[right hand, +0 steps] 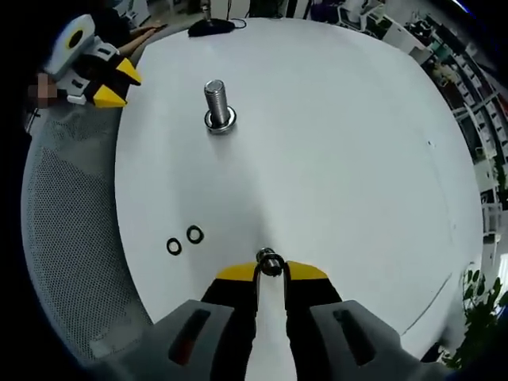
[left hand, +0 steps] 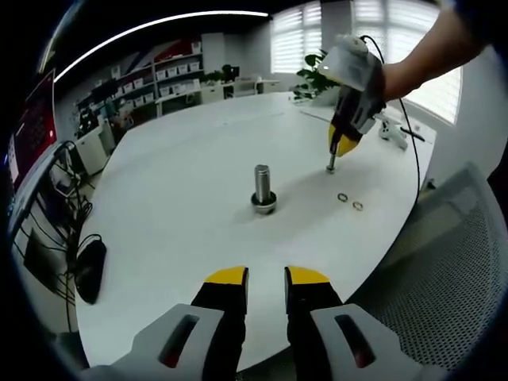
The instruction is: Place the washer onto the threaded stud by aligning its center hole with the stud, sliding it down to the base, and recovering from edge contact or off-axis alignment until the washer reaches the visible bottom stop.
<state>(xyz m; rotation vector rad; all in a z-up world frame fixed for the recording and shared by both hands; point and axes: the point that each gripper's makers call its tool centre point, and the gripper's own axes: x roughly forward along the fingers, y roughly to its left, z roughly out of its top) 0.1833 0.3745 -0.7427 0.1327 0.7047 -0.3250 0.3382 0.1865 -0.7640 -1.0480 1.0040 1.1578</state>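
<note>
Right gripper view: right tool (right hand: 270,268) apparently pinches a washer (right hand: 269,261), half hidden.

An office or lab: beyond the large round white table (left hand: 182,190) stand white shelves of labelled boxes (left hand: 159,83), slatted window blinds (left hand: 298,36) and desks

No text, label, brand, number or sign could be read in either view. The boxes on the distant shelves (left hand: 163,75) were too small and blurred to show any lettering.
</note>
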